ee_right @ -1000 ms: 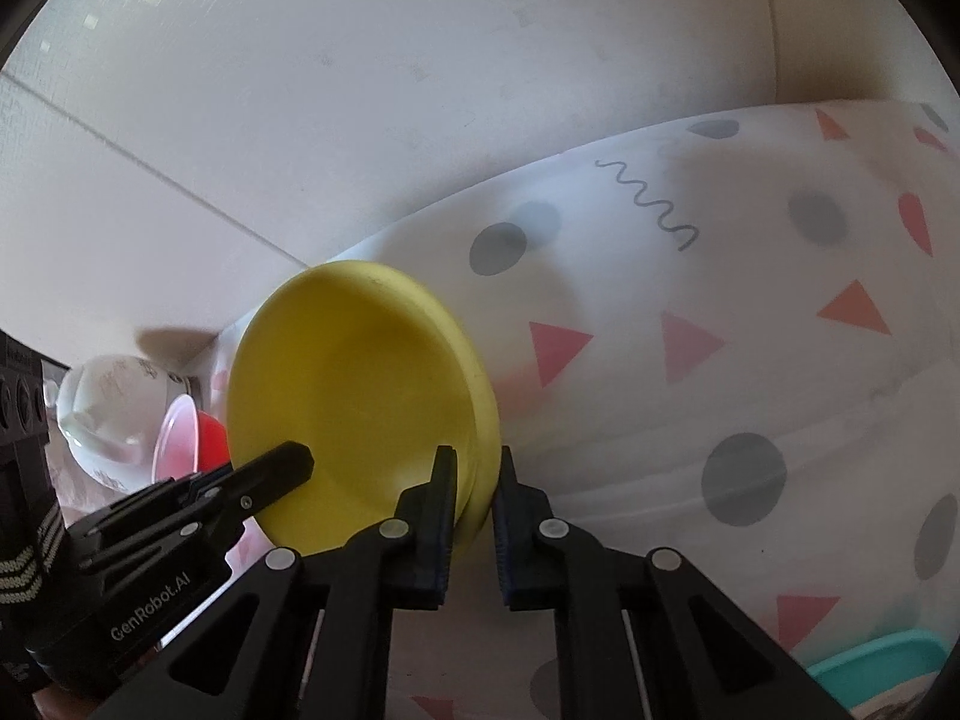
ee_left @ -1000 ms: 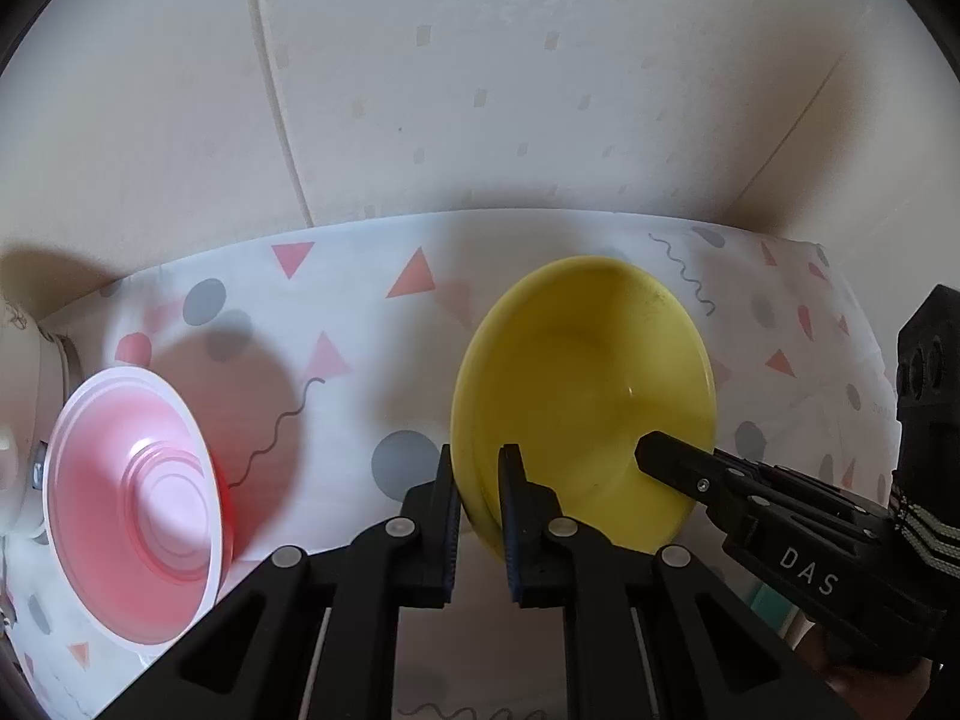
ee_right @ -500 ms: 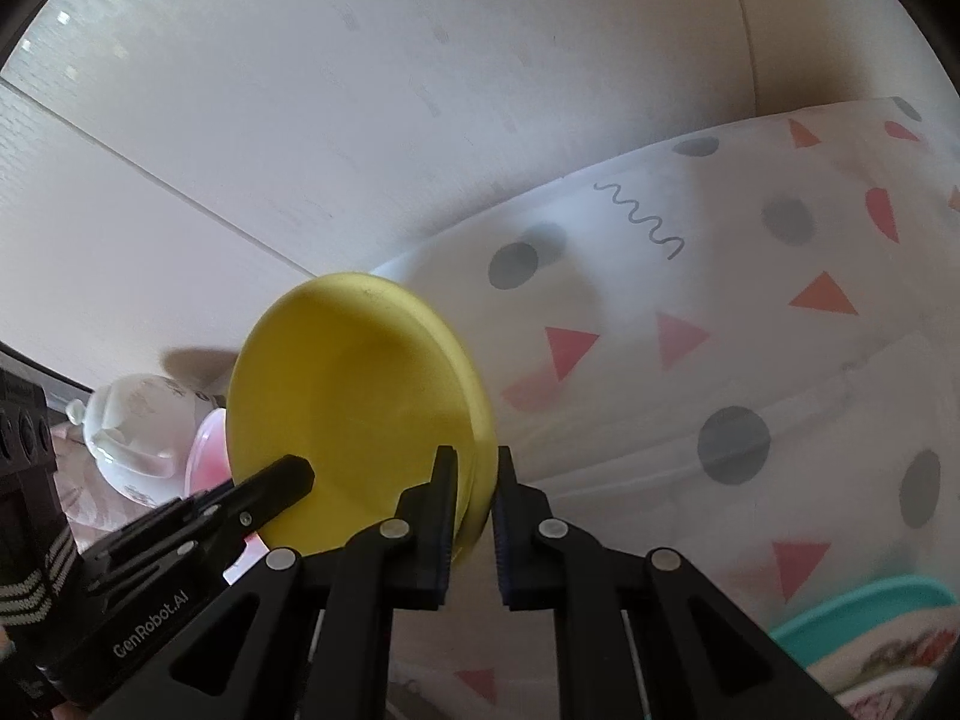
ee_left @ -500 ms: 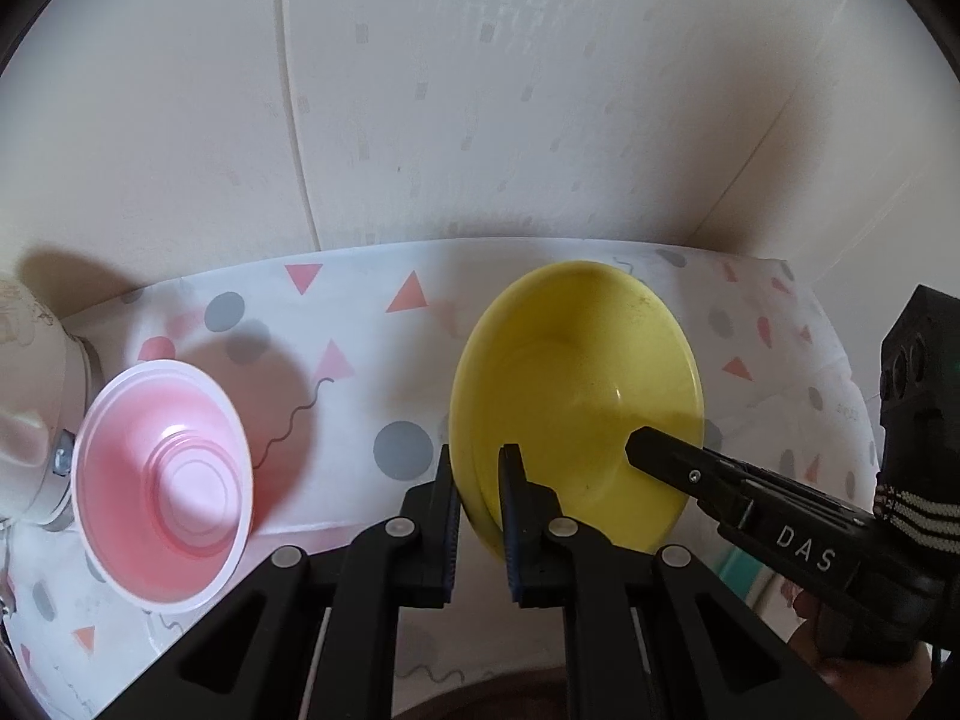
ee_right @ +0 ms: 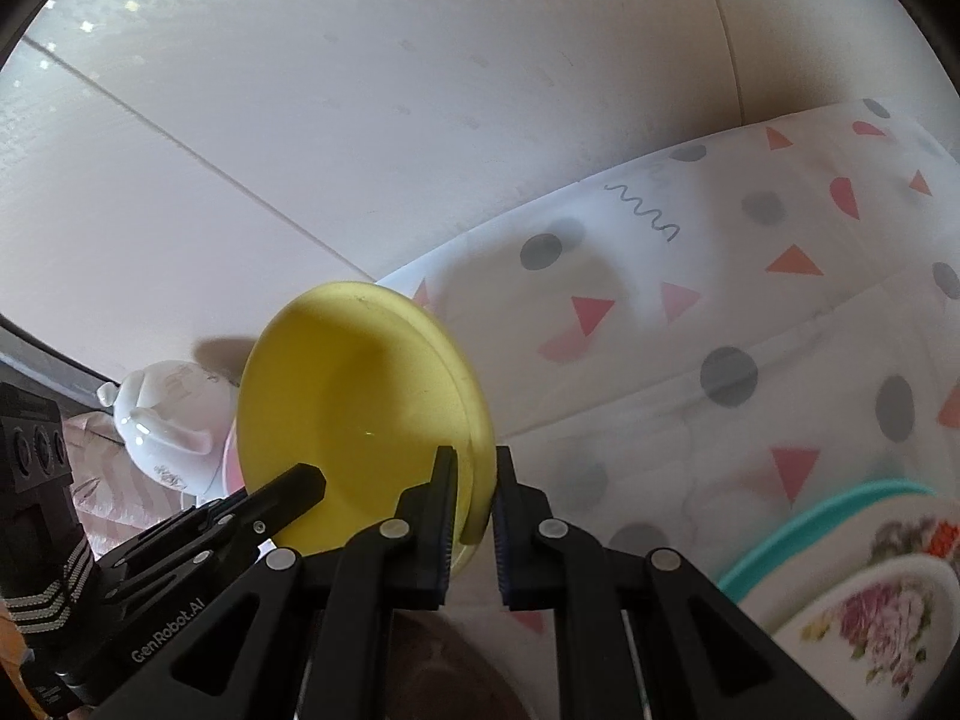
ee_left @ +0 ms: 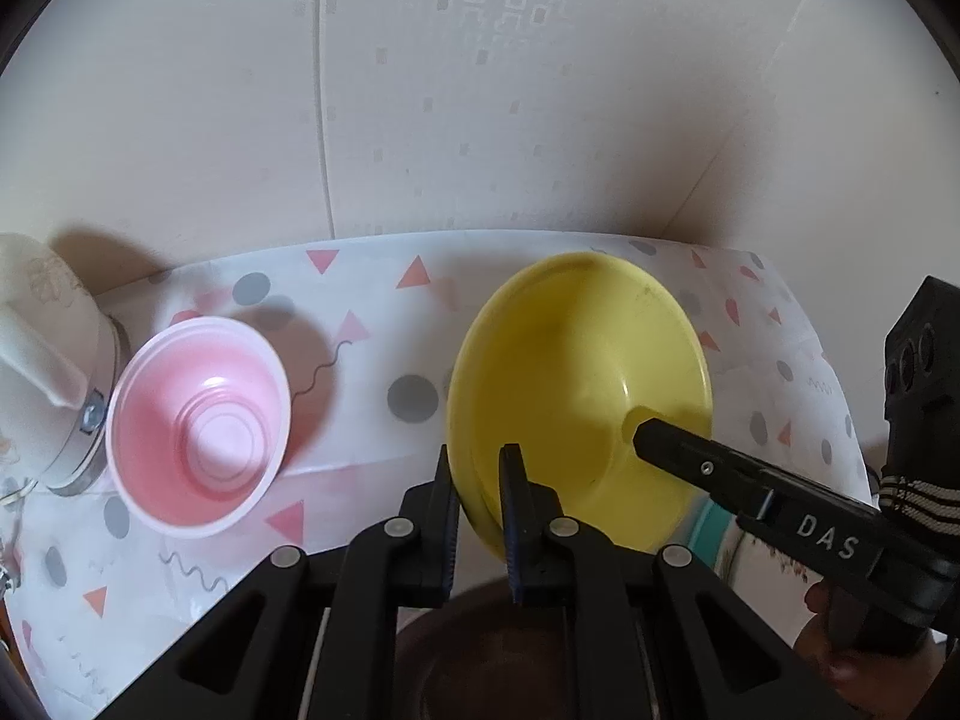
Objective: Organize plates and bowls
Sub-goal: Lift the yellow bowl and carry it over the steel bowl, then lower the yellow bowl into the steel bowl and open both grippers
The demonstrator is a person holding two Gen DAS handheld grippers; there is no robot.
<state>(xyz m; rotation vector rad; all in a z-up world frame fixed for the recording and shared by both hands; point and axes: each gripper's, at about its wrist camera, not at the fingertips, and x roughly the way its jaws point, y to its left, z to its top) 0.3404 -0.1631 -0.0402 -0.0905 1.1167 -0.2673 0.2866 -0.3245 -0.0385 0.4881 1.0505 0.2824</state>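
A yellow bowl is held tilted in the air above the patterned tablecloth. My left gripper is shut on its left rim, and my right gripper is shut on its right rim; the bowl also shows in the right wrist view. The right gripper's finger reaches across the bowl's inside in the left wrist view. A pink bowl stands upright on the cloth to the left.
A white ceramic pot stands at the far left next to the pink bowl. A flowered plate lies on a teal plate at the lower right. The wall is close behind the table.
Both grippers have lifted the yellow bowl up and back from the table. The pink bowl and cloth now appear lower and farther, and the flowered plate has come into view.
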